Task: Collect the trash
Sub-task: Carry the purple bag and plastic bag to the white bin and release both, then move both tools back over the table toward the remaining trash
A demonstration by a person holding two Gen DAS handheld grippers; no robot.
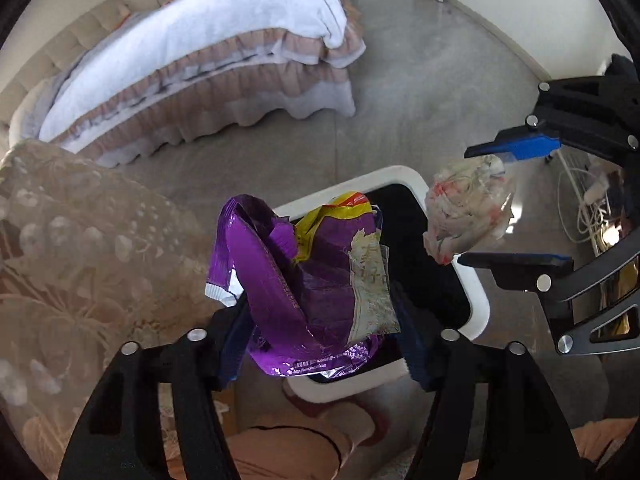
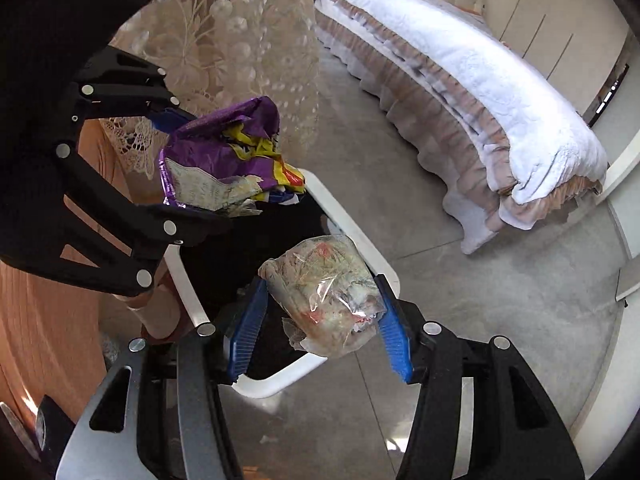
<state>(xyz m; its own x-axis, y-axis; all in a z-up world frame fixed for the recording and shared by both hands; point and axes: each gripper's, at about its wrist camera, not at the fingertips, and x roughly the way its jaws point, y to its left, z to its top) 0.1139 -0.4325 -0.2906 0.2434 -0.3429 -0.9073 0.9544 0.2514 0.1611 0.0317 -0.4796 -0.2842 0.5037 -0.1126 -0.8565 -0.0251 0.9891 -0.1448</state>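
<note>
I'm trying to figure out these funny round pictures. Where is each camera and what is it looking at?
Left wrist: sits on the left claw, looking down at a purple snack bag over the white bin; the person's legs show below.
Right wrist: sits on the right claw, looking down at a clear crumpled bag.
Both show: bin, bed, both bags, the other claw.

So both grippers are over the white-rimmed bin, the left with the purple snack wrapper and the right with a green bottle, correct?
Not quite. The right gripper has a crumpled clear plastic bag between its fingers, not a green bottle; the right wrist view shows it. The rest stands: the left gripper has the purple snack wrapper, both over the white-rimmed bin.
</note>
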